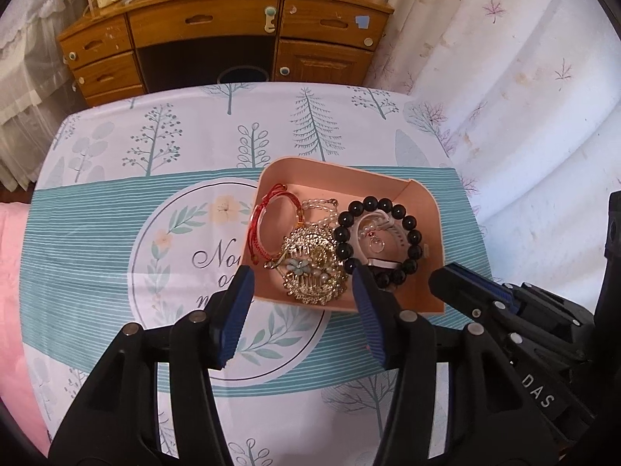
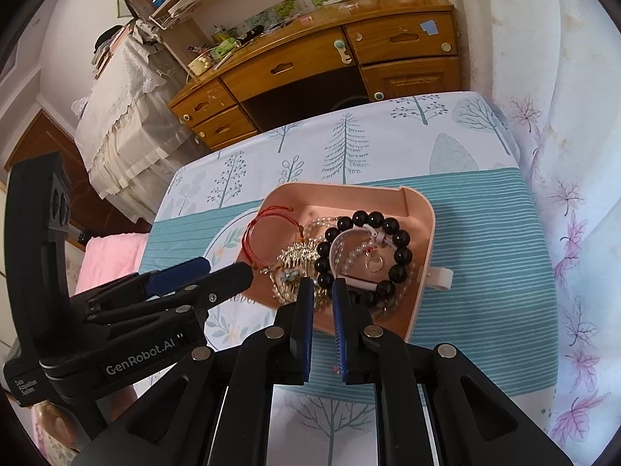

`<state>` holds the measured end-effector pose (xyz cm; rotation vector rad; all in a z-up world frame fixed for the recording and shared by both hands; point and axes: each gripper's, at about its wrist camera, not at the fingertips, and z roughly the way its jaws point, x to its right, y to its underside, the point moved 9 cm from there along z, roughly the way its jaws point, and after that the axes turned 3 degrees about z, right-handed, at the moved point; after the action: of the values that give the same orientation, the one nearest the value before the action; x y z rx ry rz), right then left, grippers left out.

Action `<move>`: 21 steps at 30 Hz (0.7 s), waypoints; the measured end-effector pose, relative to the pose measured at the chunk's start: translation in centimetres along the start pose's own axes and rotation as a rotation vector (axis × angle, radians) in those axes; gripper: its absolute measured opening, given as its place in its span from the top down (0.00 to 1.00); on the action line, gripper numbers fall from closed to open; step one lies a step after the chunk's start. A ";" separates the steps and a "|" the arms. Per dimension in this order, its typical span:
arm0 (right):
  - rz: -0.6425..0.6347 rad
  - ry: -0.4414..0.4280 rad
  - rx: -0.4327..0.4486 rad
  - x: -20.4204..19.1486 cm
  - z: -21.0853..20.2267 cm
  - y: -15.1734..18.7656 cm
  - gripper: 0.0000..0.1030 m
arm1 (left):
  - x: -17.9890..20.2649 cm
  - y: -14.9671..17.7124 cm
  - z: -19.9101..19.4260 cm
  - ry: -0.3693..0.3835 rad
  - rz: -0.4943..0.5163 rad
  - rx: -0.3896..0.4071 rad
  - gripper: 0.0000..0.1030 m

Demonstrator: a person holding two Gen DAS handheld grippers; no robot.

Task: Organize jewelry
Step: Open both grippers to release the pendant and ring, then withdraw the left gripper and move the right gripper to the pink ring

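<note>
A pink tray [image 1: 423,202] [image 2: 421,213] sits on the tree-print tablecloth and holds jewelry: a red cord bracelet [image 1: 261,229] [image 2: 252,239], a gold ornate comb with a blue flower [image 1: 310,264] [image 2: 289,268], a black bead bracelet [image 1: 411,233] [image 2: 399,240], a pearl strand [image 1: 320,206] and a white band with a small ring charm [image 1: 376,244] [image 2: 374,262]. My left gripper [image 1: 302,277] is open and empty, hovering at the tray's near edge. My right gripper [image 2: 323,285] is slightly open and empty, just above the tray's near side; it shows in the left wrist view [image 1: 465,283].
The tablecloth [image 1: 155,147] covers a small table. A wooden desk [image 1: 217,27] with drawers and clutter stands behind. A curtain [image 1: 524,58] hangs at the right. A pink cloth [image 1: 11,272] lies at the left. The left gripper shows in the right wrist view [image 2: 217,268].
</note>
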<state>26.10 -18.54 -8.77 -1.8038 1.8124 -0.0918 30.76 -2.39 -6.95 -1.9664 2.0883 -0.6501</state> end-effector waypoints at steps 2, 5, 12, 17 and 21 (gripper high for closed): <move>-0.010 0.006 0.000 -0.1 -0.3 0.5 0.87 | 0.0 0.5 -0.5 -0.012 0.006 0.010 0.52; -0.019 0.002 0.002 -0.3 -0.9 1.2 0.80 | -0.1 1.3 -1.0 -0.025 0.008 0.024 0.52; -0.047 0.014 -0.020 -0.3 -1.8 3.9 0.78 | -1.6 3.7 -1.8 -0.046 -0.028 0.038 0.52; -0.075 0.029 -0.054 -0.1 -1.4 6.5 0.78 | -2.7 5.8 -1.9 -0.045 -0.067 0.043 0.50; -0.076 0.025 -0.091 0.2 -0.2 7.8 0.78 | -3.5 7.9 -1.1 -0.024 -0.124 0.020 0.45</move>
<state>19.04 -18.16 -12.02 -1.9438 1.7914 -0.0623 23.49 1.40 -10.03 -2.0954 1.9505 -0.6630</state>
